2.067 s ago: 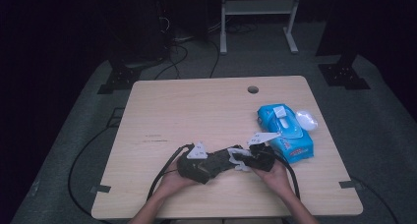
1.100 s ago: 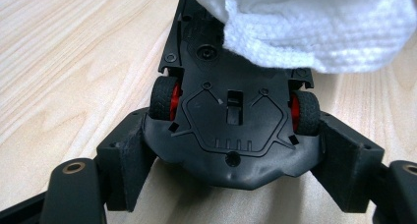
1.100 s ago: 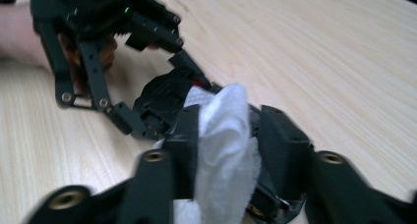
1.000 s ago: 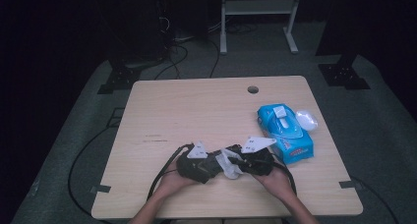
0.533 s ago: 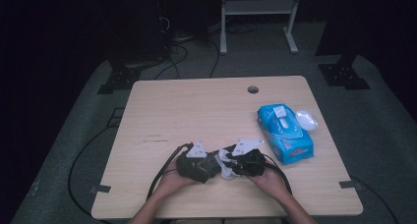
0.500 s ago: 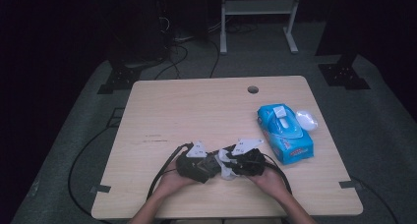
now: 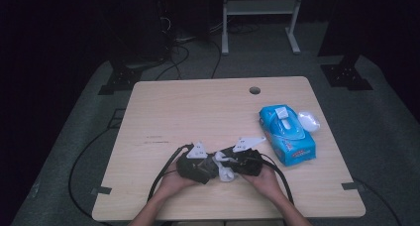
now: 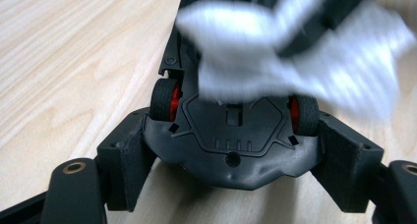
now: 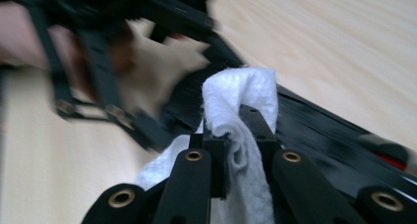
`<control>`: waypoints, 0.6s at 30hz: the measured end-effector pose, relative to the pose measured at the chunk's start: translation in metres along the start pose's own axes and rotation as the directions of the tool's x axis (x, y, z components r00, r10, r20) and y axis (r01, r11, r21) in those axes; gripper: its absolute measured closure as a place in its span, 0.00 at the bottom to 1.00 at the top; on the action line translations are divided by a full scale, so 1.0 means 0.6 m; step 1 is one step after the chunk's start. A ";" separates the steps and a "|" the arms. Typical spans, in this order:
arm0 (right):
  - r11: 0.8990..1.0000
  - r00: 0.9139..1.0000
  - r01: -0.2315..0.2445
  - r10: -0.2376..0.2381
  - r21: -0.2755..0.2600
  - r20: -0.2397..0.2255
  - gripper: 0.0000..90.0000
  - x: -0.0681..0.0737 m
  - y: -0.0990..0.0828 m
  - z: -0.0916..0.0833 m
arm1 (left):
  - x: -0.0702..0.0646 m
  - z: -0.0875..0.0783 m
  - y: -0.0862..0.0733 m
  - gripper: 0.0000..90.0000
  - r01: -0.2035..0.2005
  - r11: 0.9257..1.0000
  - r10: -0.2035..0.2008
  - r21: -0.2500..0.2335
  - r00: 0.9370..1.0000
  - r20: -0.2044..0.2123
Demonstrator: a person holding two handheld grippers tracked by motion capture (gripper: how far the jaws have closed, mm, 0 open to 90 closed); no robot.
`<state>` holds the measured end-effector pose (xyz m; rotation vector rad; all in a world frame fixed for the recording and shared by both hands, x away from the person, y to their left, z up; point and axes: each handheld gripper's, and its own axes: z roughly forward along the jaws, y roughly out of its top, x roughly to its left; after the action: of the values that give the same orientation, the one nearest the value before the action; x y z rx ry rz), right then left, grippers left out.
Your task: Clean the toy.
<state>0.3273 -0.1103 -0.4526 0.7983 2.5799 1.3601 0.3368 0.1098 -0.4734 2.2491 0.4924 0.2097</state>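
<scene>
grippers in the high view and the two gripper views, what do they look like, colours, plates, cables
Both are black. The left gripper and right gripper each carry a pale grey three-cornered plate on top, and a black cable trails from each back toward the person. Up close, the left gripper's fingers are blocky matt black pads on flat arms with brass-coloured rivets; the right gripper's fingers look the same. The forearms are bare, no sleeves in view.

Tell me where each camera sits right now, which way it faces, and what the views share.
High view: above the person's side, looking forward and down on the table; both hands and forearms enter at the bottom, with the wipes pack at right.
Left gripper view: rides the left gripper, looking along its jaws clamped on a black toy car, underside showing.
Right gripper view: rides the right gripper, jaws shut on a white wipe, facing the car and the other hand.
Shared: all three show the wipe and the wooden tabletop.
</scene>
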 end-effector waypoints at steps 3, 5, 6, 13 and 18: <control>1.000 0.999 0.018 -0.018 -0.005 -0.041 0.91 0.021 0.008 0.017 | -0.003 0.001 0.000 0.26 -0.032 0.999 0.033 0.025 0.999 -0.008; 0.998 0.998 0.056 -0.055 0.013 -0.042 0.91 0.033 0.014 0.030 | -0.002 0.001 -0.003 0.26 -0.035 0.999 0.035 0.032 0.999 -0.013; 0.998 0.997 0.069 -0.068 0.014 -0.038 0.91 0.035 0.015 0.032 | 0.000 0.000 -0.003 0.26 -0.029 0.999 0.029 0.032 1.000 -0.009; 0.999 0.999 0.026 -0.027 0.024 0.037 0.92 0.003 0.006 -0.002 | -0.001 -0.002 0.001 0.26 -0.012 1.000 0.012 0.001 1.000 -0.016; 0.999 0.998 0.051 -0.051 -0.002 -0.027 0.92 0.033 0.014 0.019 | -0.005 0.000 0.002 0.26 -0.040 0.999 0.040 0.022 0.999 -0.017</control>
<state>0.3175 -0.0880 -0.4502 0.7137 2.6006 1.3679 0.3345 0.1080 -0.4723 2.2813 0.4608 0.2459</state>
